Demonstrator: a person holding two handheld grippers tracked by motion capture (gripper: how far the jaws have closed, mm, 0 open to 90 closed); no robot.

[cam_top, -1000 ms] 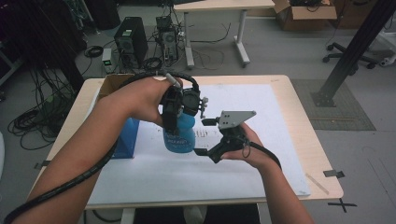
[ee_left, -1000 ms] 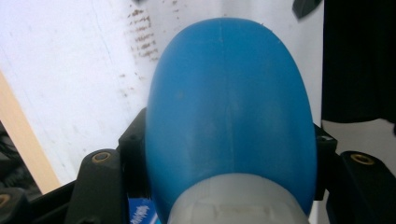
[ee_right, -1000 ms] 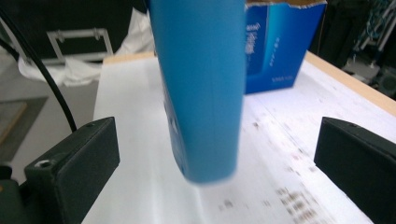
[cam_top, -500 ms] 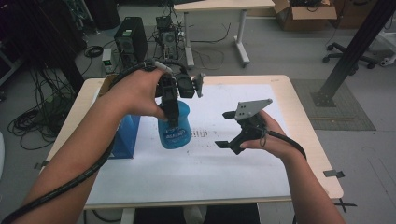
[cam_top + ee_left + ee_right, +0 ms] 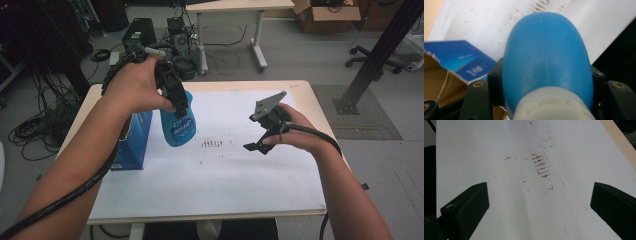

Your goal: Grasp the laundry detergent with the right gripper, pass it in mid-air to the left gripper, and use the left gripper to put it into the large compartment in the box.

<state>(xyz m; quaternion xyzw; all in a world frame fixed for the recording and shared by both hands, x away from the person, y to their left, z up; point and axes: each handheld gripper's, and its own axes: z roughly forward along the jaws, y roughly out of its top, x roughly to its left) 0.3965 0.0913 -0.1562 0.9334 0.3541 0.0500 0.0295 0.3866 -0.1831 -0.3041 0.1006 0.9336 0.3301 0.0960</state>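
Note:
A blue bottle (image 5: 178, 125) with a white neck hangs tilted above the left of the table, and my left gripper (image 5: 175, 95) is shut on its upper part. From the left gripper view the bottle (image 5: 546, 57) bulges between the two black jaws, which press on its sides. My right gripper (image 5: 260, 141) hovers over the white paper (image 5: 220, 190) right of centre, open, with nothing between its fingers (image 5: 466, 210). A patch of brown smudges (image 5: 212, 143) marks the paper between the two grippers, and those smudges (image 5: 541, 166) lie ahead of the right jaws.
A blue carton (image 5: 132, 142) with an open brown flap stands at the table's left edge, just beside the bottle. The wooden table (image 5: 312, 102) shows around the paper. Beyond the far edge are cables, computer cases and another desk on the floor.
The left hand has lifted the bottle up and tilted it. My right gripper has drawn away to the right of the bottle and lowered toward the paper.

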